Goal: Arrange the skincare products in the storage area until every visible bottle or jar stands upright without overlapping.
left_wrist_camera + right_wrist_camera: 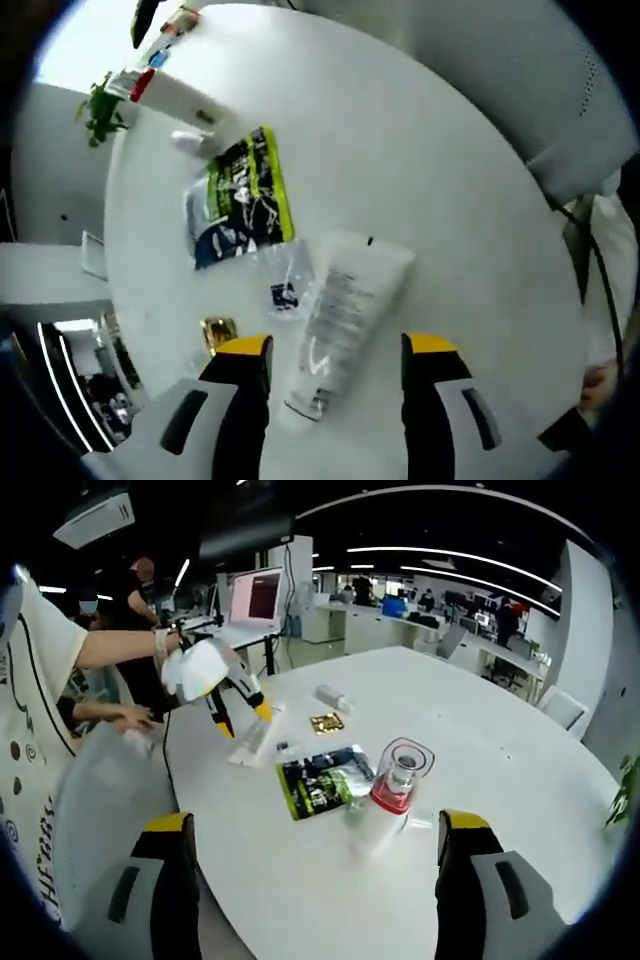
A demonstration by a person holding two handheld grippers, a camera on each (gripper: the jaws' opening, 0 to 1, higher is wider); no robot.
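The left hand-held gripper hangs over the white tabletop with its yellow-tipped jaws spread wide, and the lower end of a white tube lies flat on the tabletop between them, touching neither jaw. The tube points away from the jaws at a slant, its printed face up. Just beside it, on the left-jaw side, lie a small clear sachet and, nearer the tabletop's edge, a small gold square packet. Farther out rests a flat black, green and blue pouch, and beyond that a long white bottle with a red band lies on its side. The right hand-held gripper is also spread wide, holding nothing, low over the near edge of the tabletop. Between its jaws and a little ahead lies the bottle with its red band and clear cap, tipped over on its side with the cap pointing away. Just left of it lies the green and black pouch, then the gold packet and a small white item farther on. At the left, the person's hand carries the left hand-held gripper above the tube.
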